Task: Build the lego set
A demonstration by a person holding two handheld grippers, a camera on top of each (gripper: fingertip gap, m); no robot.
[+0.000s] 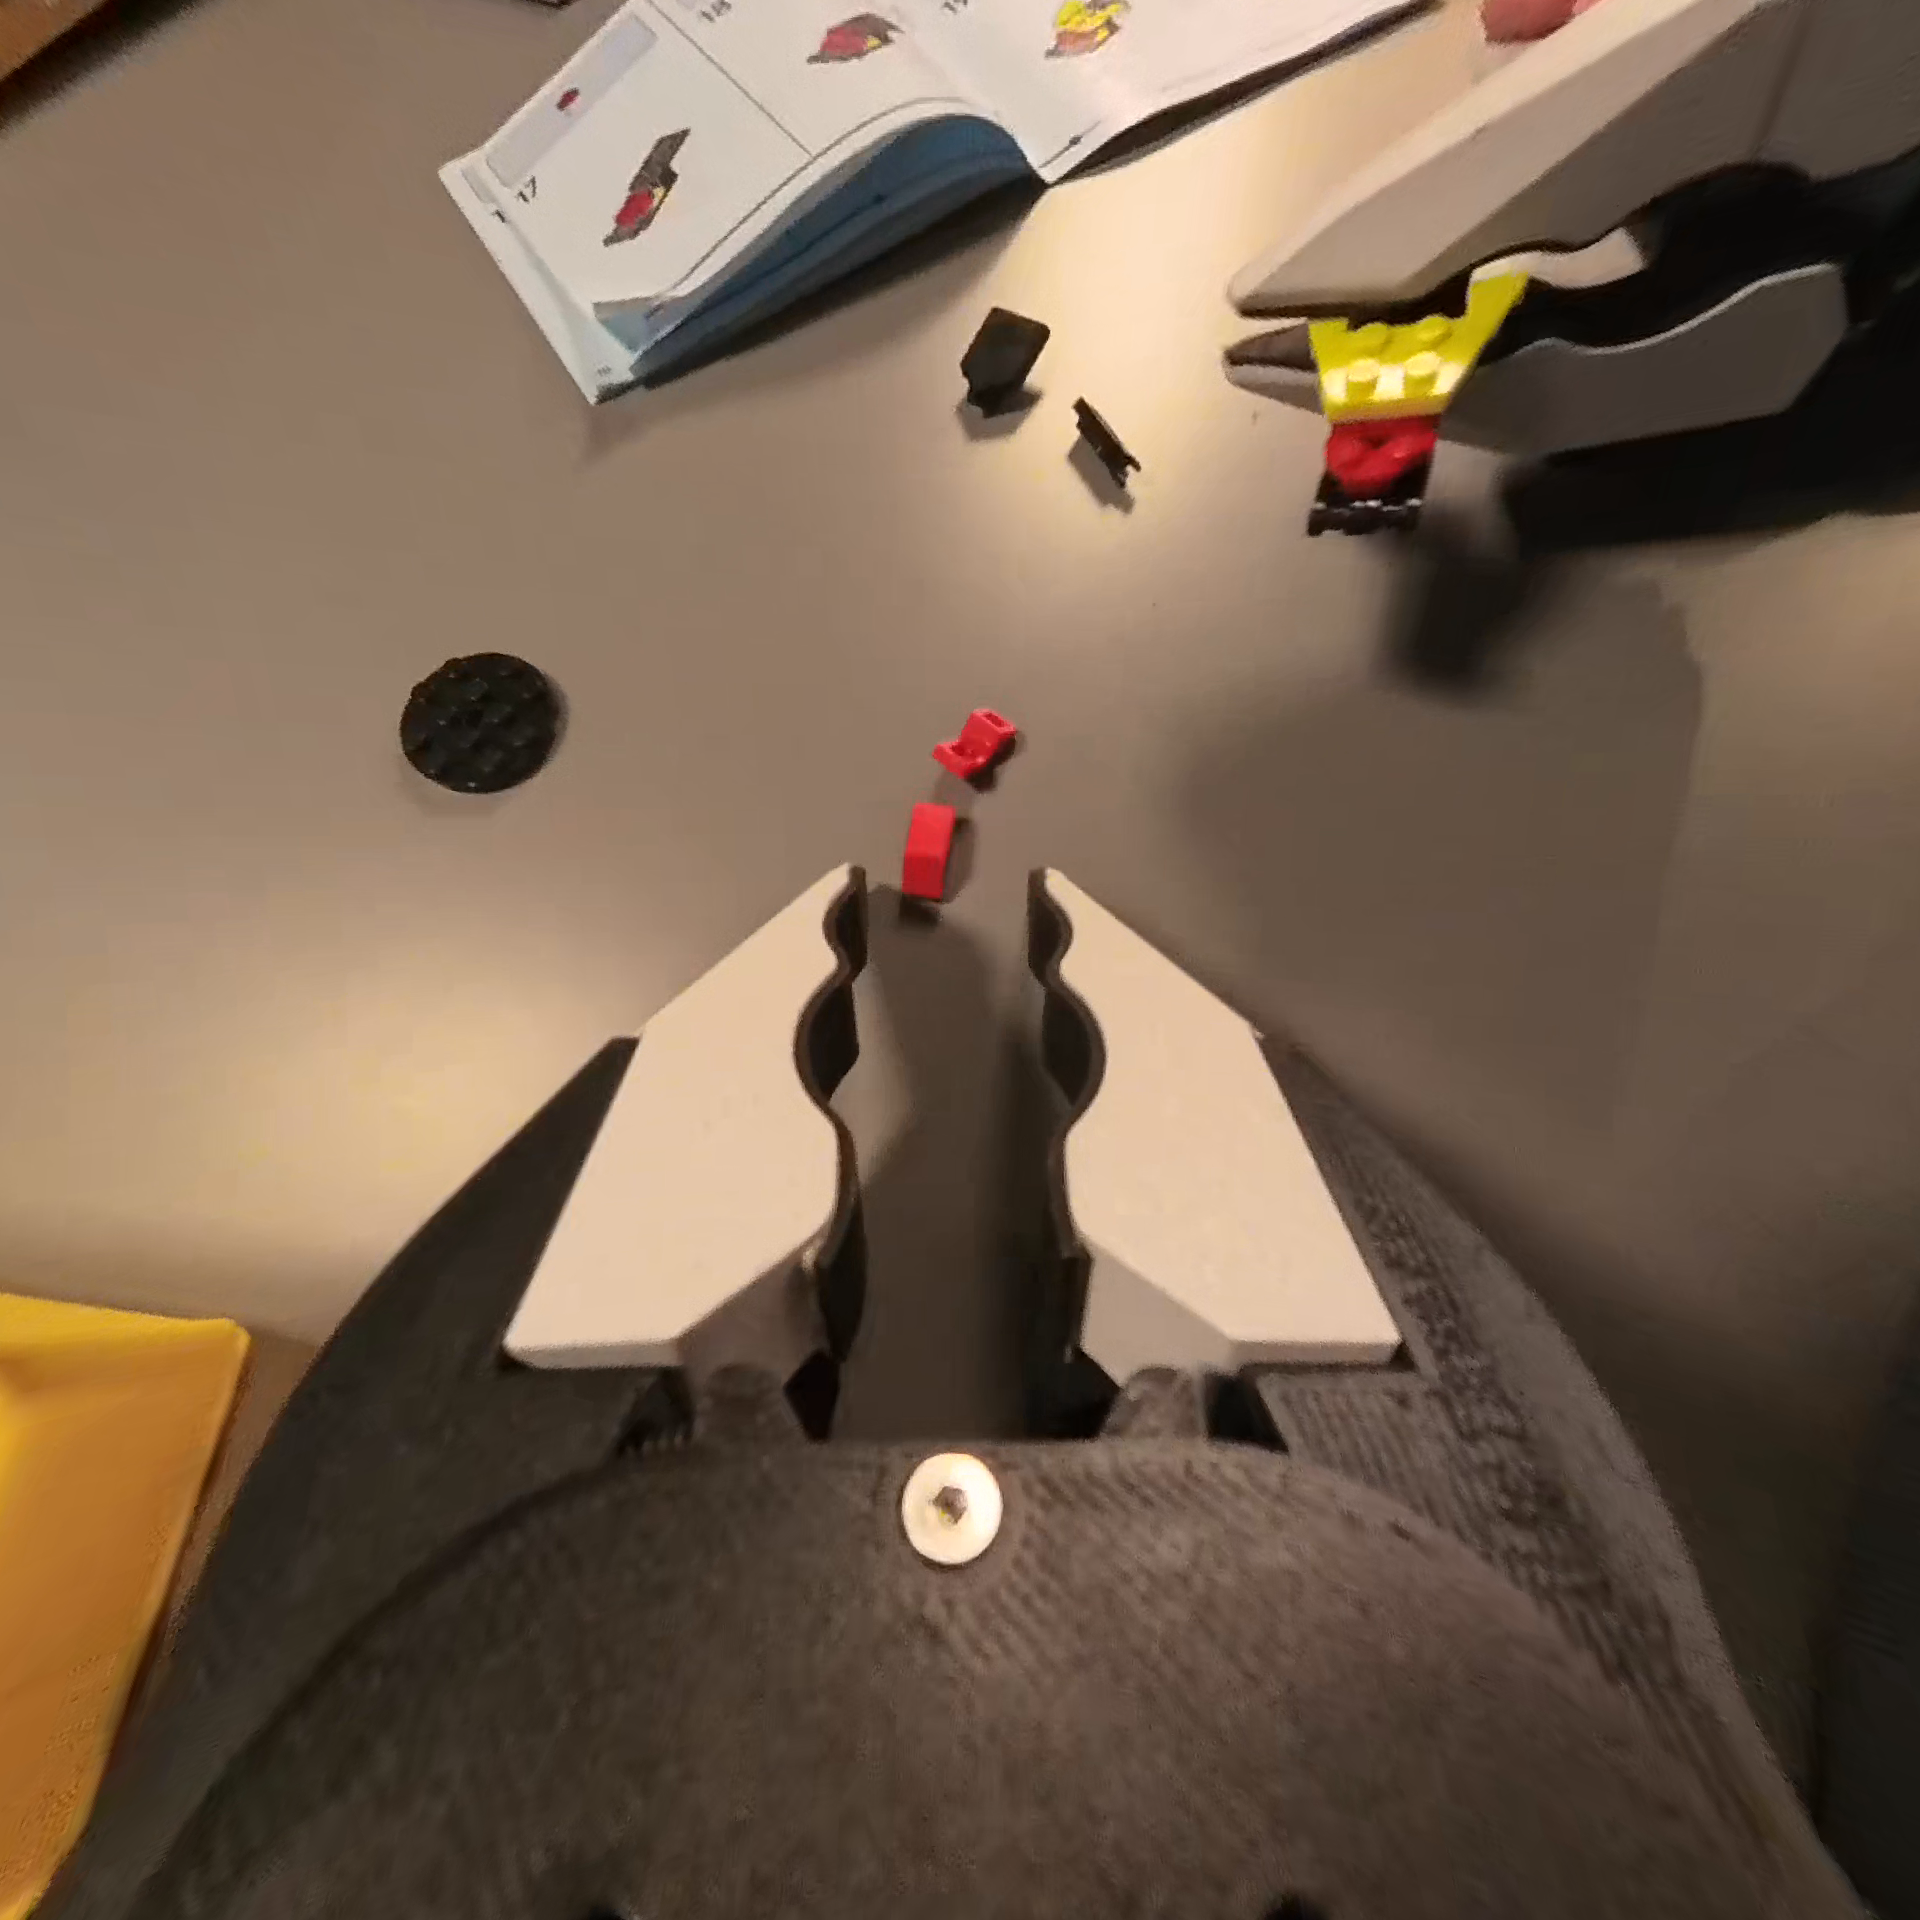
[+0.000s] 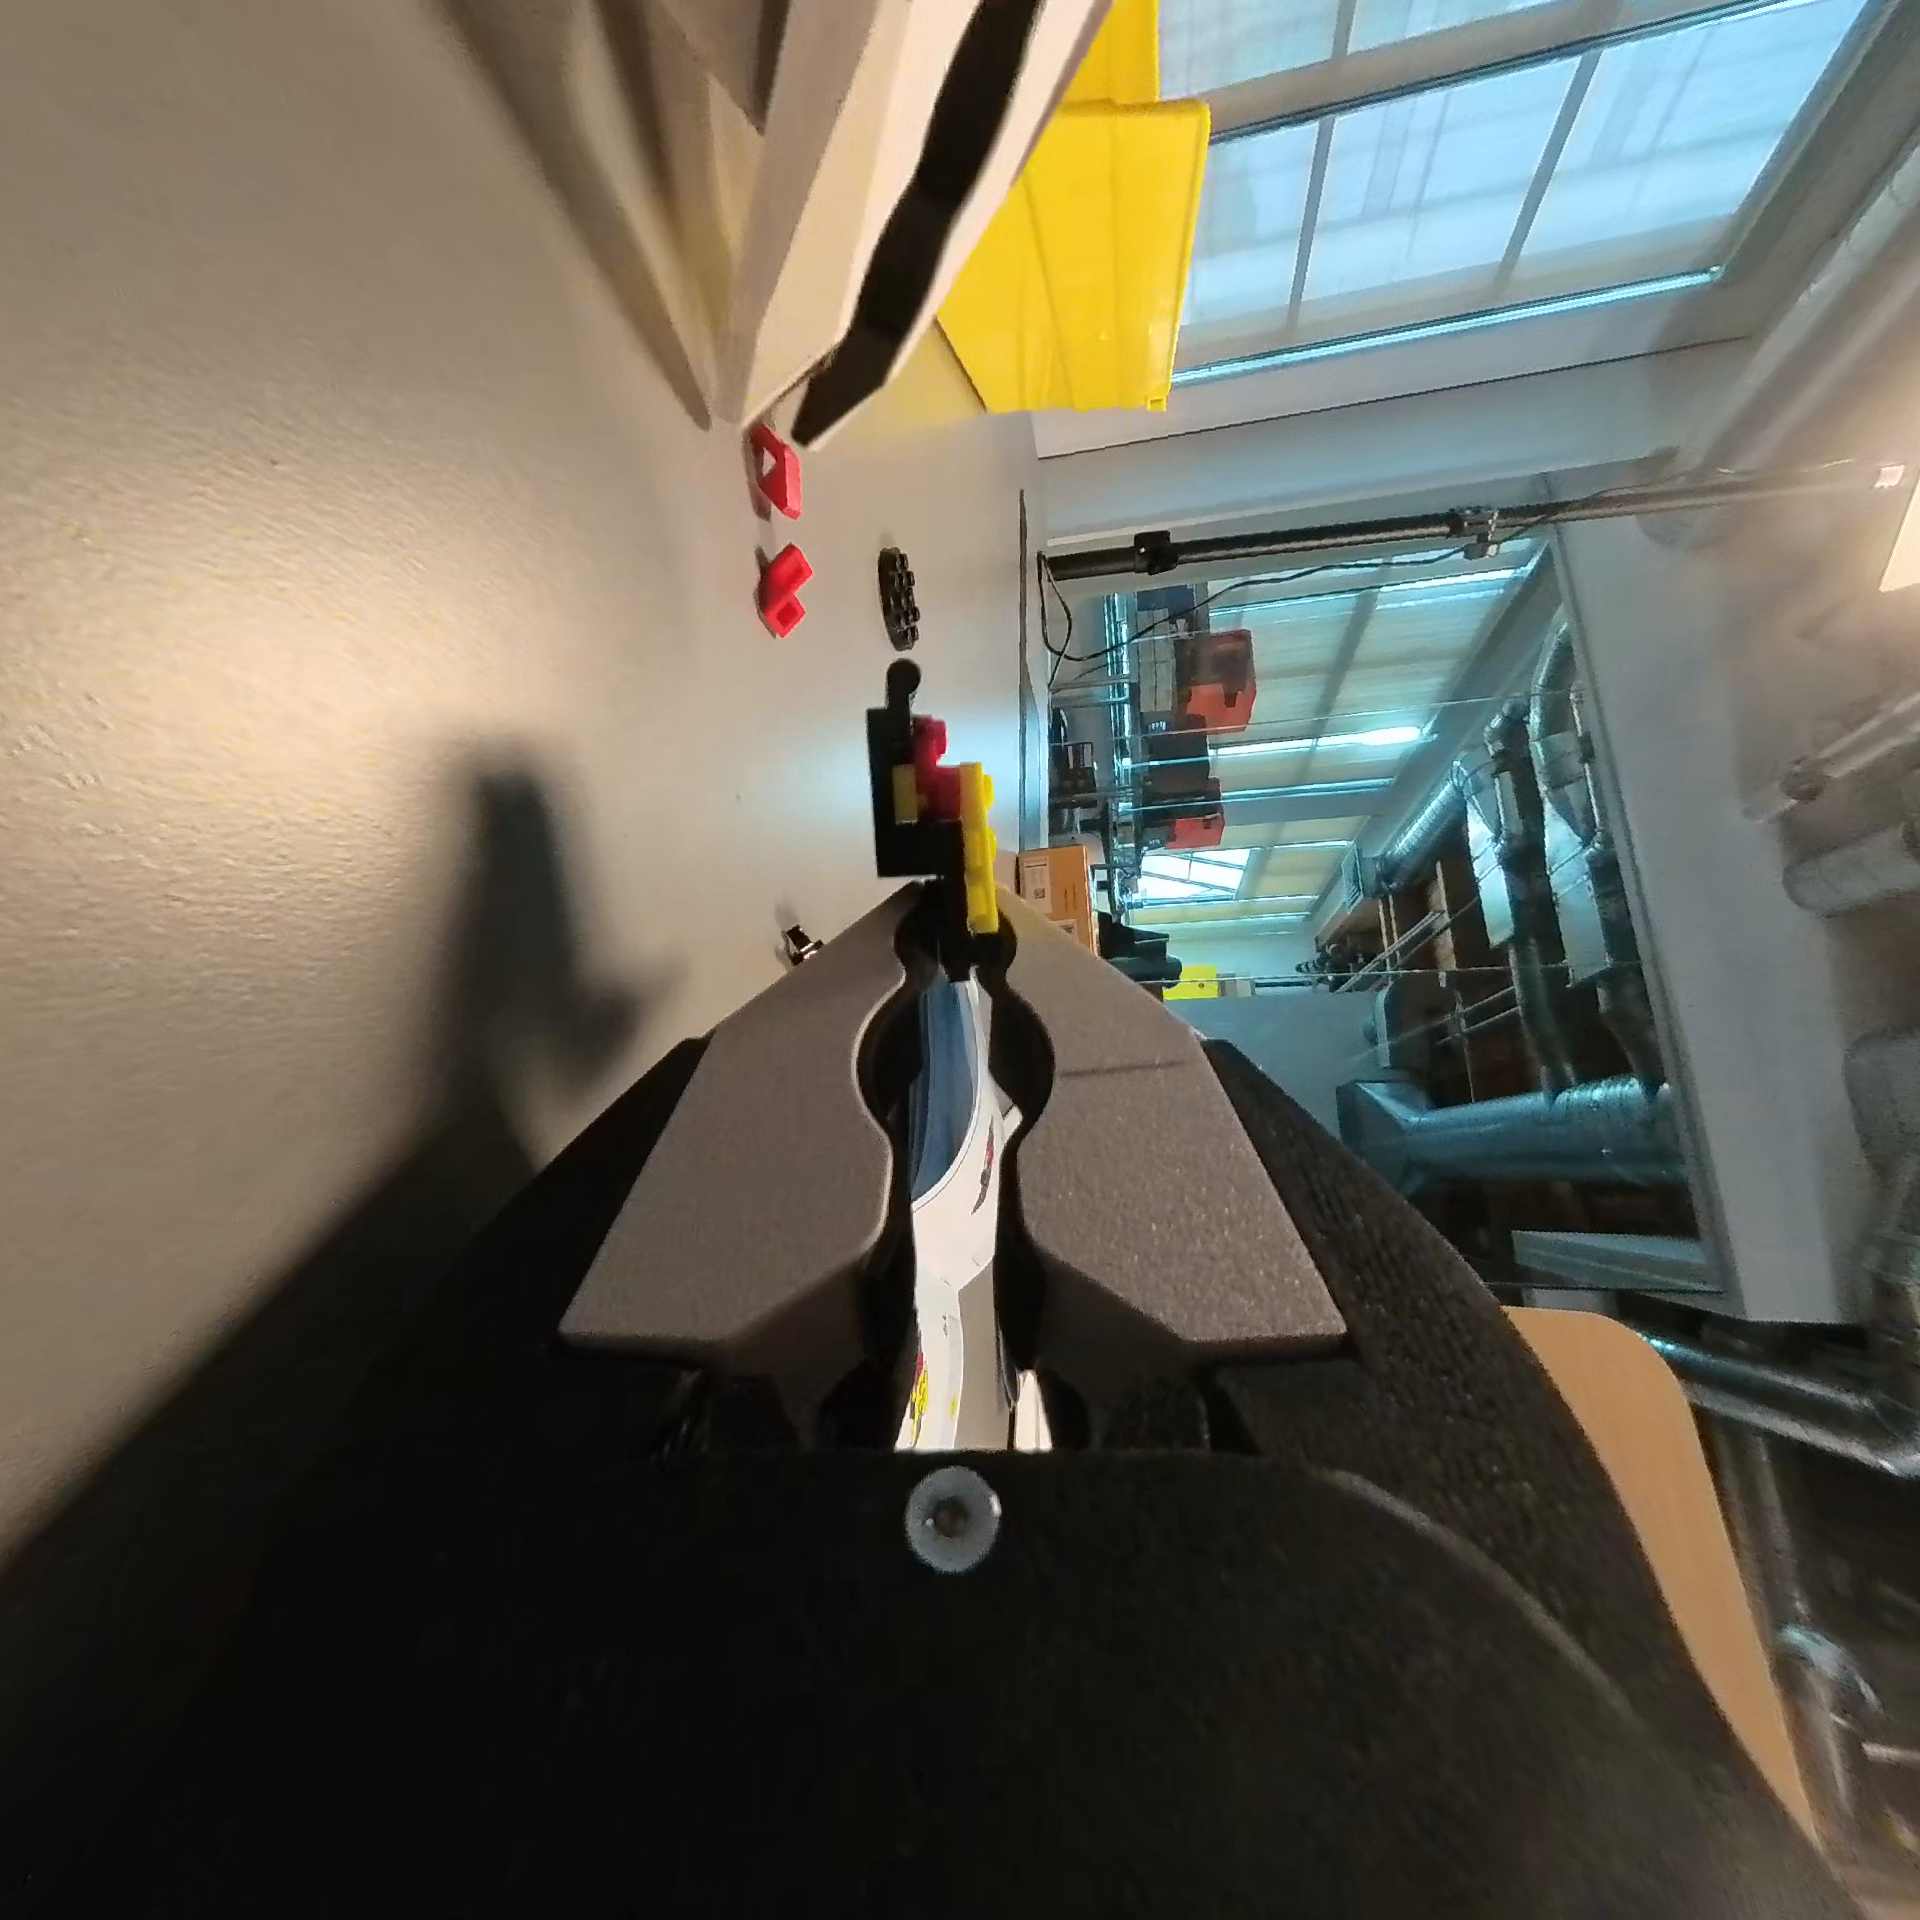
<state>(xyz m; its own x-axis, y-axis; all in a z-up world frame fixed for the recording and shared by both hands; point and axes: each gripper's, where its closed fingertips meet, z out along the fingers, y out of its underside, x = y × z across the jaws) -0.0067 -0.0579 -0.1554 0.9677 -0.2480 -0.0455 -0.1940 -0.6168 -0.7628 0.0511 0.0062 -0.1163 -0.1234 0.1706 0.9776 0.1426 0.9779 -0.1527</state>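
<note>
Meanwhile, the left gripper (image 1: pixel 948 883) hovers low over the grey table (image 1: pixel 312 935) with its jaws apart and empty, a small red brick (image 1: pixel 928 850) just ahead of its tips and a red clip piece (image 1: pixel 975 741) slightly beyond. Off to the right, the right gripper (image 2: pixel 954 920) is clamped on the partly built model (image 1: pixel 1374 400), lime-yellow plate over red and black parts. An open instruction booklet (image 1: pixel 831 135) with printed step numbers lies beyond, near two loose black pieces (image 1: pixel 1003 358) and a round black plate (image 1: pixel 483 722).

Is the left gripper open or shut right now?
Open. In the left wrist view the left gripper shows bare table between its jaws, with nothing held; a small red brick lies at the tips.
</note>
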